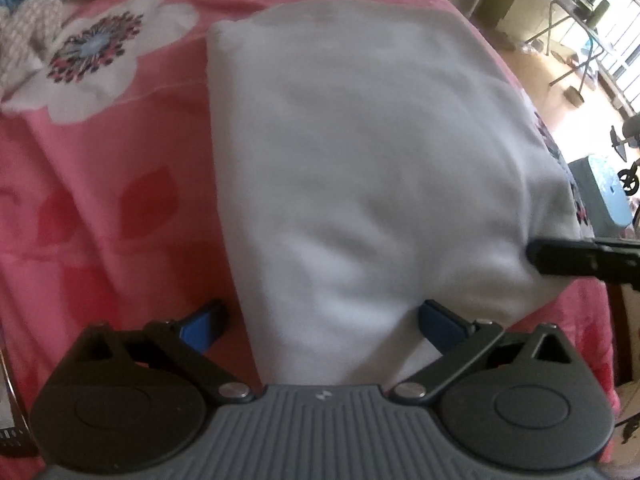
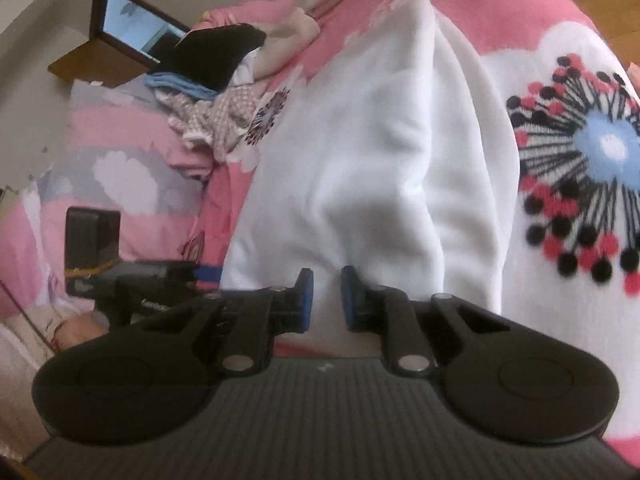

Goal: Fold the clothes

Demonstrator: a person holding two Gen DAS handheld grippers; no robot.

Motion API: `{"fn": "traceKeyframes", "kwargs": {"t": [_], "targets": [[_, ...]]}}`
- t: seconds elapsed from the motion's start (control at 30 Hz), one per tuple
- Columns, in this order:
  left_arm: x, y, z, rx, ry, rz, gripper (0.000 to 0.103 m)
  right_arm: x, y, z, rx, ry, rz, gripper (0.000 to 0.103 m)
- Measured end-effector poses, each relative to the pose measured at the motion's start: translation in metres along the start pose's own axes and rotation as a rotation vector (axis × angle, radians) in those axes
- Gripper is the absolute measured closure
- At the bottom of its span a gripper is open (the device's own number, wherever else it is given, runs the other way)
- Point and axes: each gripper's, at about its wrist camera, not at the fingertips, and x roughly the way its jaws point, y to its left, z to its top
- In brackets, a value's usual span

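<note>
Spread wide, the left gripper [image 1: 320, 320] straddles the white garment's [image 1: 360, 152] near edge on the pink floral bedspread [image 1: 100, 200]; the right gripper [image 2: 325, 300], jaws narrow, pinches a fold of it.

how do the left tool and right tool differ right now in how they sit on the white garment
The left tool has its jaws spread wide, straddling the near edge of the white garment without pinching it. The right tool has its jaws nearly together, with a bunched fold of the garment between them; whether they pinch it is unclear. Both have blue pads and sit at the garment's edge on the pink floral bedspread.
</note>
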Motion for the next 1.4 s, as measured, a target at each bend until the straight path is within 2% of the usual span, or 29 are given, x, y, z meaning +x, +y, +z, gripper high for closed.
{"fn": "traceKeyframes", "kwargs": {"t": [0.07, 0.13, 0.23, 0.33, 0.53, 0.77, 1.0, 1.13, 1.4], "targets": [[0.0, -0.001, 0.0, 0.002, -0.001, 0.005, 0.0, 0.0, 0.006, -0.005, -0.025, 0.068, -0.005, 0.089], [0.0, -0.002, -0.001, -0.003, 0.001, 0.005, 0.0, 0.001, 0.018, -0.006, -0.102, 0.15, -0.03, 0.088], [-0.001, -0.003, -0.001, -0.005, -0.001, 0.009, 0.0, -0.008, 0.036, 0.002, -0.192, 0.144, -0.026, 0.086], [-0.001, -0.004, -0.001, -0.005, -0.002, 0.012, 0.0, -0.014, 0.045, 0.017, -0.203, 0.077, -0.007, 0.086], [-0.001, -0.004, -0.002, -0.004, -0.004, 0.012, 0.0, -0.013, 0.04, 0.039, -0.198, -0.023, -0.032, 0.086], [-0.001, -0.003, -0.002, -0.004, -0.004, 0.01, 0.0, -0.001, 0.026, 0.042, -0.16, -0.02, -0.048, 0.086], [0.0, -0.003, -0.002, -0.001, -0.008, 0.014, 0.0, 0.0, 0.012, 0.044, -0.107, -0.063, -0.089, 0.088], [0.001, -0.003, -0.001, -0.001, -0.008, 0.016, 0.0, -0.004, 0.005, 0.048, -0.075, -0.098, -0.12, 0.088], [0.002, -0.004, -0.001, -0.007, -0.009, 0.016, 0.0, -0.012, 0.007, 0.055, -0.082, -0.193, -0.259, 0.085]]}}
